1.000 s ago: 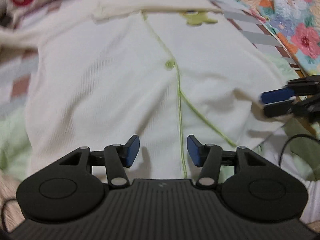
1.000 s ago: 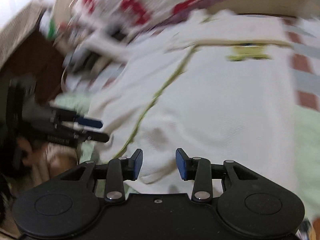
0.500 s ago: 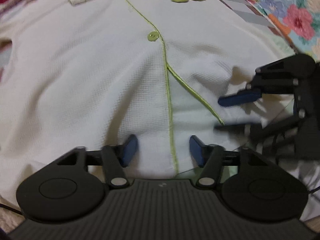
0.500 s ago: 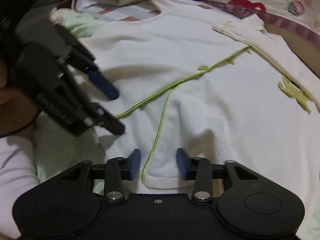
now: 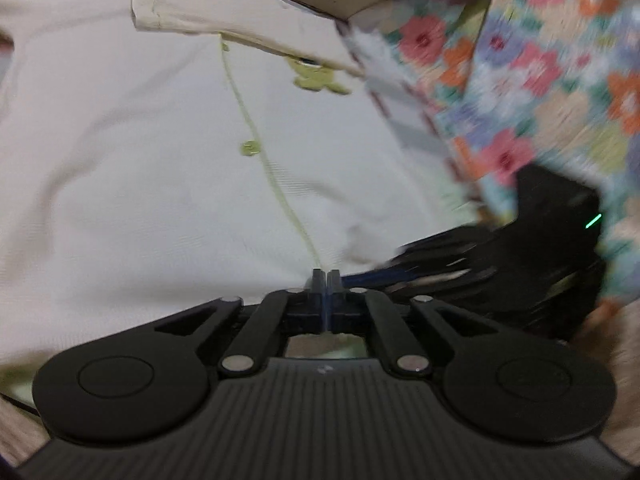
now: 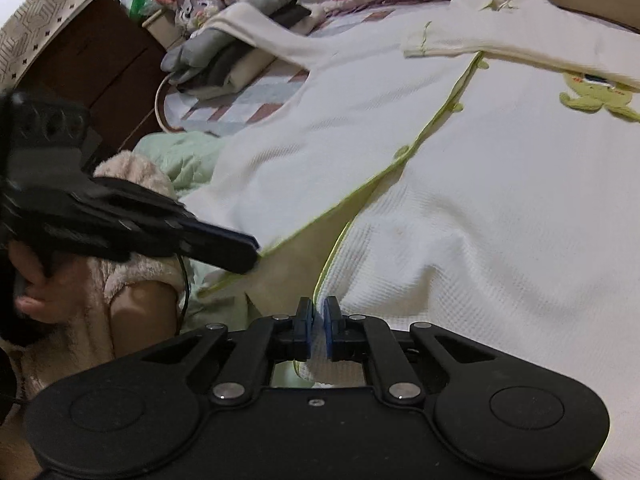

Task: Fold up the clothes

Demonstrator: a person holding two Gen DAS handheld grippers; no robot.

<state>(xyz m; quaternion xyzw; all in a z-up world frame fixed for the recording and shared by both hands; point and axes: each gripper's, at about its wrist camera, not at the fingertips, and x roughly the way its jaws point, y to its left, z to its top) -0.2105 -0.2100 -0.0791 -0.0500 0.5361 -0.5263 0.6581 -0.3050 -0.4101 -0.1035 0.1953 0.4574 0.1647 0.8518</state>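
Right-wrist view has the right tongs [image 6: 318, 330] nearly shut and closing, with the bottom hem of the white baby top [image 6: 460, 208] pinched between the blue pads beside its lime-green front edging [image 6: 404, 162]. To their left in that view the left tongs [image 6: 240, 250] nip the hem of the other front panel; in their own view the left tongs [image 5: 325, 292] are fully closed, cloth apparently caught at the tips, though blur hides the detail. The top lies buttoned-side up on the bed [image 6: 248, 98], one sleeve [image 6: 520, 46] already folded across the chest above a green frog patch [image 6: 596, 100]. Folded grey clothes [image 6: 224, 54] sit beyond it.

To fold cleanly, I'd say both corners should rise together, level and taut, then travel toward the collar so the hem lands square; uneven lifting would skew the placket.
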